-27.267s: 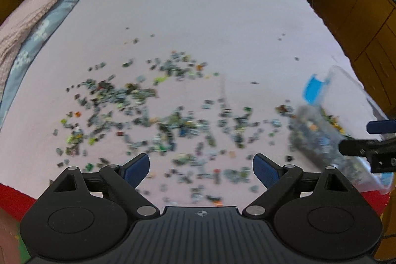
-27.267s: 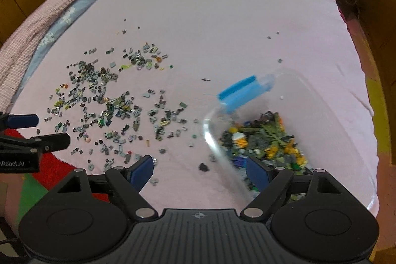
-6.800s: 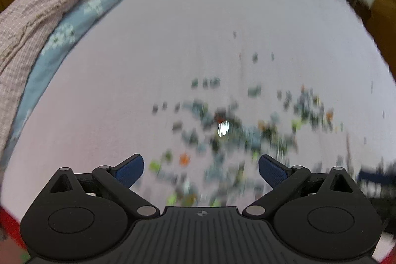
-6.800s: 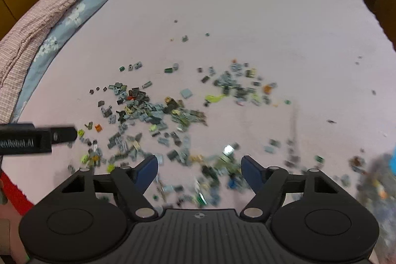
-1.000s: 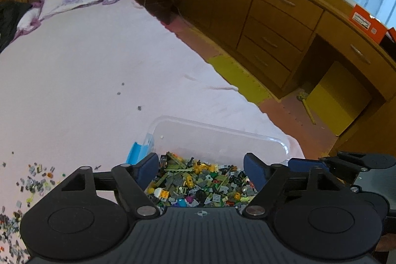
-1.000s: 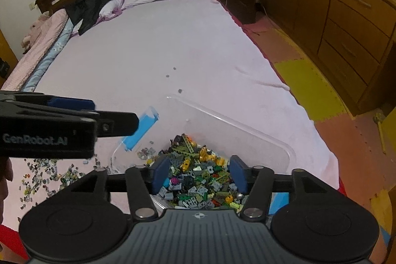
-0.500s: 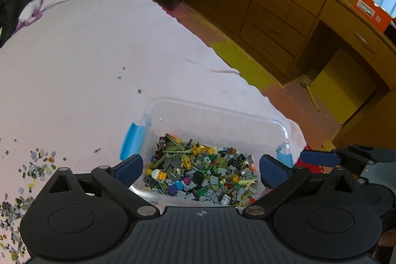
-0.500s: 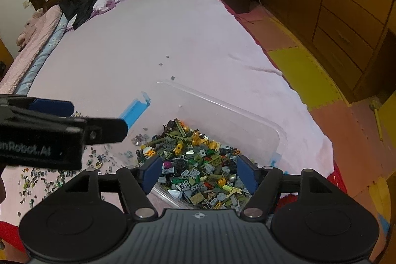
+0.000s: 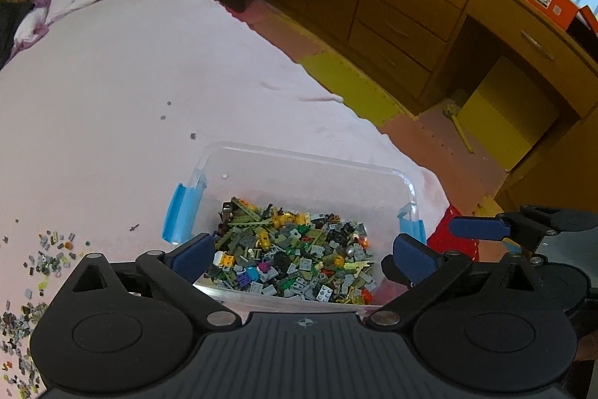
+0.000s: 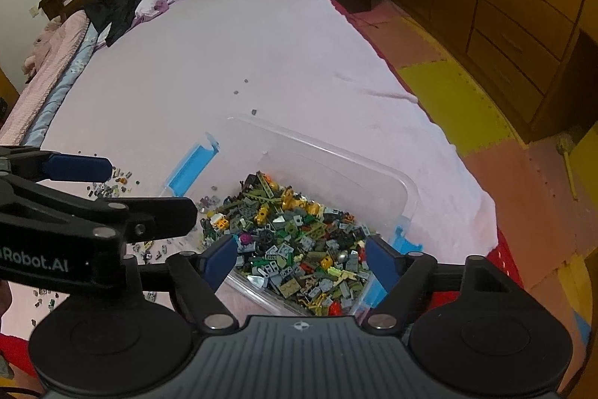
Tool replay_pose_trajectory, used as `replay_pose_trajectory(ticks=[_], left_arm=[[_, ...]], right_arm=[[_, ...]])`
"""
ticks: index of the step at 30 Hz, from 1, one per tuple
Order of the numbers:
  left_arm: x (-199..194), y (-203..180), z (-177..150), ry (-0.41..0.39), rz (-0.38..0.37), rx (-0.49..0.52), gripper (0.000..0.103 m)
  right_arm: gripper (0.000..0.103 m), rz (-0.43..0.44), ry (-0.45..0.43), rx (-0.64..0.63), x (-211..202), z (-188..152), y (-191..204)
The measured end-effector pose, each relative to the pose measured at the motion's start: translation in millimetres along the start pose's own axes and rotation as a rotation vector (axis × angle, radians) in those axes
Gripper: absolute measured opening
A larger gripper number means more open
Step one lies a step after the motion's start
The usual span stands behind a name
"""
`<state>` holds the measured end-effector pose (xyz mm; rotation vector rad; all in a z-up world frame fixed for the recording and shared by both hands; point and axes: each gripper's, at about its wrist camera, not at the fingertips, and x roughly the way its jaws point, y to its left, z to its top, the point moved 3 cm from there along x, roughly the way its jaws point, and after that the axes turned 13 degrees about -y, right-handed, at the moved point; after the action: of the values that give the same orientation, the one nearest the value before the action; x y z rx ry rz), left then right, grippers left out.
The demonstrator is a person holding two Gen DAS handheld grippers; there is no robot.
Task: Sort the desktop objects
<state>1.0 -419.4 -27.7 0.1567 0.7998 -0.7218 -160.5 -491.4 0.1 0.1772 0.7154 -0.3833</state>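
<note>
left gripper (image 9: 303,255) spread | right gripper (image 10: 302,260) spread | bin (image 9: 310,163) under fingers (image 9: 190,255)

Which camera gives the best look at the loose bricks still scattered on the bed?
The left wrist view: the scattered bricks spread unobstructed along its left edge. In the right wrist view, the left gripper hides most of them; only a few bricks show.

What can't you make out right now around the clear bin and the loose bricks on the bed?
- Near wall of the clear bin: hidden in both wrist views by each hand-held gripper's own body.
- Loose bricks on the bed: left view cuts them at its left edge; in the right view the left hand-held gripper covers many.
- Individual brick shapes: too small.
</note>
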Motion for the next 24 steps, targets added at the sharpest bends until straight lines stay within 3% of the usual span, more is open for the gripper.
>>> replay_pose_trajectory(ticks=[8, 24], left_arm=[[0, -10, 5, -0.034, -0.02, 0.026, 0.103], [7, -6, 15, -0.024, -0.018, 0.018, 0.103]], right_arm=[[0.085, 0.008, 0.023, -0.021, 5, 5, -1], [0.085, 0.013, 0.03, -0.009, 17, 16, -6]])
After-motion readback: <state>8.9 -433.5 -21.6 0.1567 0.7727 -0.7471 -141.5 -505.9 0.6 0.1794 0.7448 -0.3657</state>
